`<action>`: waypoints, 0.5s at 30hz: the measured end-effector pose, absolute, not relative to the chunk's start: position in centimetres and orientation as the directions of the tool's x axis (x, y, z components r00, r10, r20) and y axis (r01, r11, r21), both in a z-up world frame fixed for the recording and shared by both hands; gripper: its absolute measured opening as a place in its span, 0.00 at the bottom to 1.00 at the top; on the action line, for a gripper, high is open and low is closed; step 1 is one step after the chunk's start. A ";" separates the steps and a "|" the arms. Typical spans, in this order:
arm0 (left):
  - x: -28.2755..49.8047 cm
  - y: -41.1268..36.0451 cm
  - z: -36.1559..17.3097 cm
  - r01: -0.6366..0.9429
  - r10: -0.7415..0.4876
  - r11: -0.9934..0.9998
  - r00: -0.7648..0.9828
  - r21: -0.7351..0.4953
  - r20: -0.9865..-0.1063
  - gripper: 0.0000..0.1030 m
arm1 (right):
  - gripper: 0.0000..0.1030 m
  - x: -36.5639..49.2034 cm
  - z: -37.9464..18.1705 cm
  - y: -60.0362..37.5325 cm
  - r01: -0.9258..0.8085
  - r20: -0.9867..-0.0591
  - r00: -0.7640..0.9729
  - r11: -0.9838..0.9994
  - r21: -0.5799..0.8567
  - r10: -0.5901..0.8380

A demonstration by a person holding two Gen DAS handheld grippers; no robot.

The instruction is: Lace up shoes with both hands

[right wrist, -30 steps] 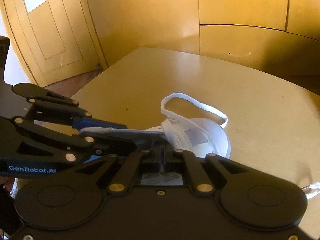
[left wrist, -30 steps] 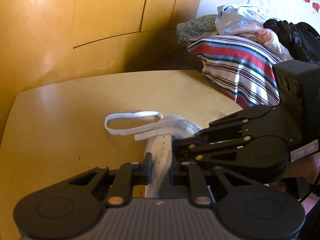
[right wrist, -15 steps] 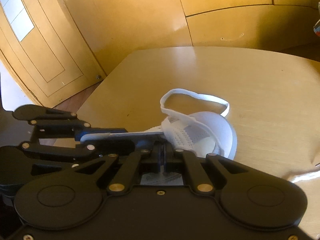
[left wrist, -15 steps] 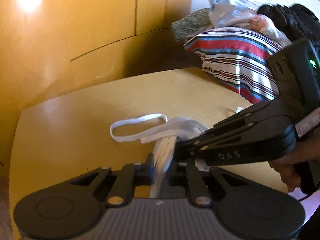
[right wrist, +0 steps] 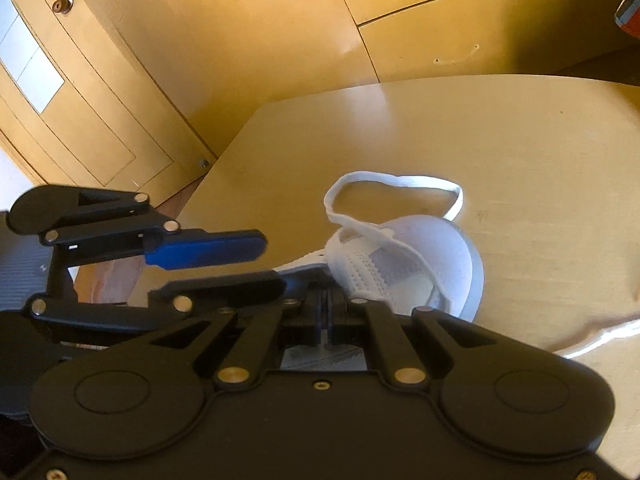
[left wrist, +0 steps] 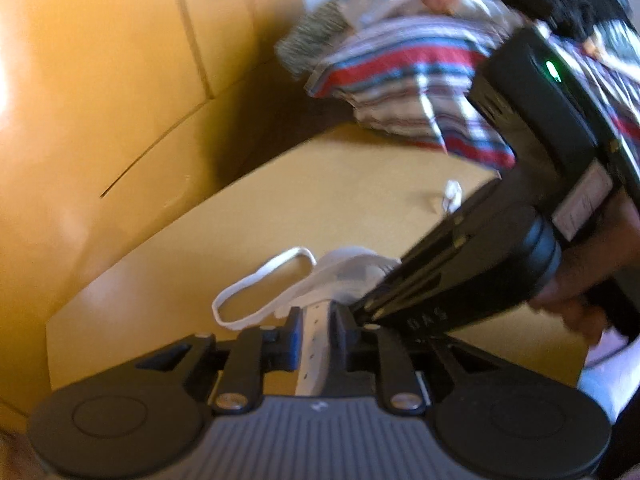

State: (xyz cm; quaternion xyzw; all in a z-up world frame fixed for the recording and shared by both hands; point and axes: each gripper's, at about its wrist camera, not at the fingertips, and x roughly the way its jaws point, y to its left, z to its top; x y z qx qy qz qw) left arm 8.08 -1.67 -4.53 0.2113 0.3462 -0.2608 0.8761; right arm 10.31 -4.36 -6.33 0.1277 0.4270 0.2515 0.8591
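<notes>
Lying on a yellow table, a white shoe is pointing its toe toward 1 o'clock in the right wrist view, with its lace forming a flat loop on the tabletop just beyond the toe. The right claw is sitting pressed nearly closed at the shoe's near end, a thin pale strip showing in the slit between its fingers; whether that strip is lace or part of the shoe cannot be told. The left claw, coming in from 9 o'clock in that view, is standing apart, its blue pad above and its dark finger below with a clear gap between them. In the left wrist view, the same claw is straddling the shoe's white eyelet strip without pinching it, while the right claw's black body is crossing in from 3 o'clock, gripped by a hand. A loose lace end is trailing at 4 o'clock of the shoe. Striped bedding is piled beyond the table, blurred.
</notes>
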 end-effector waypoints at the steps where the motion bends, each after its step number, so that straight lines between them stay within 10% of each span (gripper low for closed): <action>1: 8.2 -1.7 -4.5 0.608 -0.307 0.770 0.619 0.194 -0.723 0.10 | 0.01 10.4 -6.4 -4.4 -0.322 -0.668 0.507 0.839 0.439 0.544; 15: 9.1 -0.5 -5.1 0.545 -0.336 0.836 0.601 0.064 -0.725 0.07 | 0.01 11.5 -6.8 -5.0 -0.297 -0.653 0.470 0.803 0.517 0.594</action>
